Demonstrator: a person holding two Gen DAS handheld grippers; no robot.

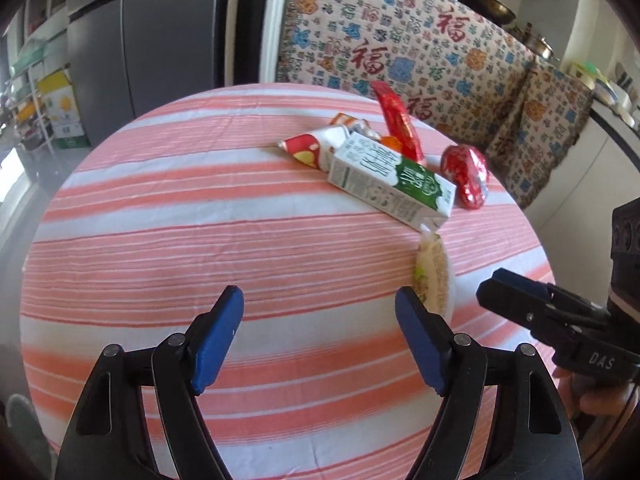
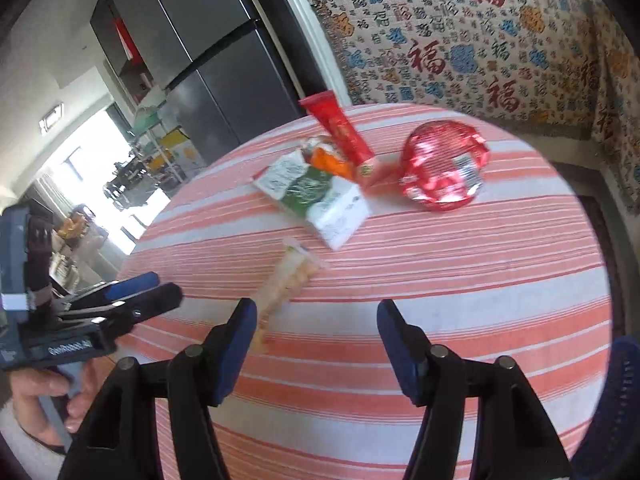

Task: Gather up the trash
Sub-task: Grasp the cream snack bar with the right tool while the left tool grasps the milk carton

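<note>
A pile of trash lies at the far side of the round striped table [image 1: 160, 220]: a green-and-white milk carton [image 1: 390, 184] [image 2: 316, 200], a white-and-red carton [image 1: 312, 148], a long red packet [image 1: 396, 120] [image 2: 340, 132], an orange wrapper [image 2: 332, 162] and a round red foil wrapper [image 1: 466, 176] [image 2: 442, 166]. A clear snack packet [image 1: 432, 276] [image 2: 286, 280] lies nearer, apart from the pile. My left gripper [image 1: 319, 300] is open over bare cloth, the packet just right of its right finger. My right gripper [image 2: 317, 308] is open and empty, the packet's end by its left finger.
A dark fridge [image 1: 152, 40] and a seat draped in patterned cloth [image 1: 400, 52] stand behind the table. Shelves [image 1: 40, 92] fill the far left. A blue chair [image 2: 616, 400] sits at the table's right edge. A hand [image 2: 40, 400] holds the left gripper [image 2: 164, 286].
</note>
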